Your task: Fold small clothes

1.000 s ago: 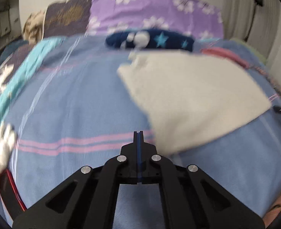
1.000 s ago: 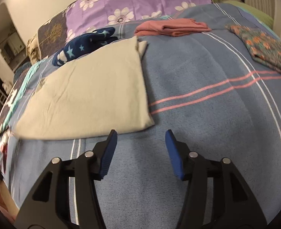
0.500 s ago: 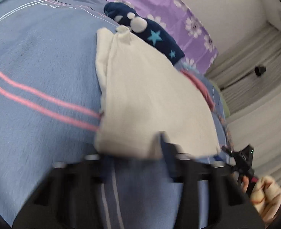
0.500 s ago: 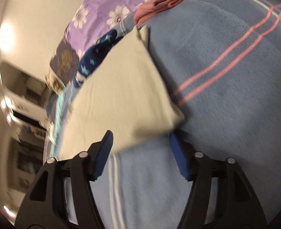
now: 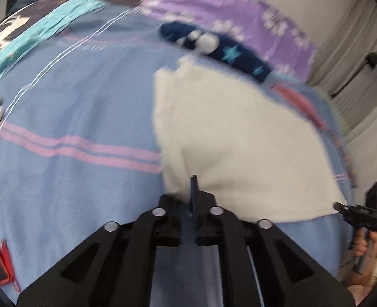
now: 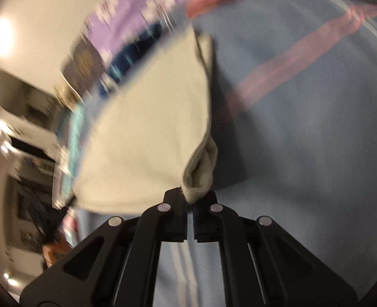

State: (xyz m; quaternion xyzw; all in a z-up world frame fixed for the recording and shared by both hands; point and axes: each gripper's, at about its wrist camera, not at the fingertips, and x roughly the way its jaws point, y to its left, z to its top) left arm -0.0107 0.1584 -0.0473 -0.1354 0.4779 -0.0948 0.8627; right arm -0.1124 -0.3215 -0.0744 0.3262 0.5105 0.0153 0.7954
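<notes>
We have the right gripper (image 6: 189, 202) pinched on the near right corner of the cream, flat-folded cotton garment (image 6: 147, 128), its jaws having just closed, and the left gripper (image 5: 194, 197), whose jaws have just parted slightly, nipping the near left corner; we should lift both corners evenly and carry them toward the garment's far edge. The left wrist view alone shows the person's hand (image 5: 367, 243) beyond the garment's right corner; the right shows the bunched corner clearly.

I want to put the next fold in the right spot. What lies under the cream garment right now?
The cream garment lies on the blue striped blanket; pink stripes run up to its edge and vanish beneath. Whatever else lies under it is covered. Both grippers pinch its near corners, the right gripper lifting one.
</notes>
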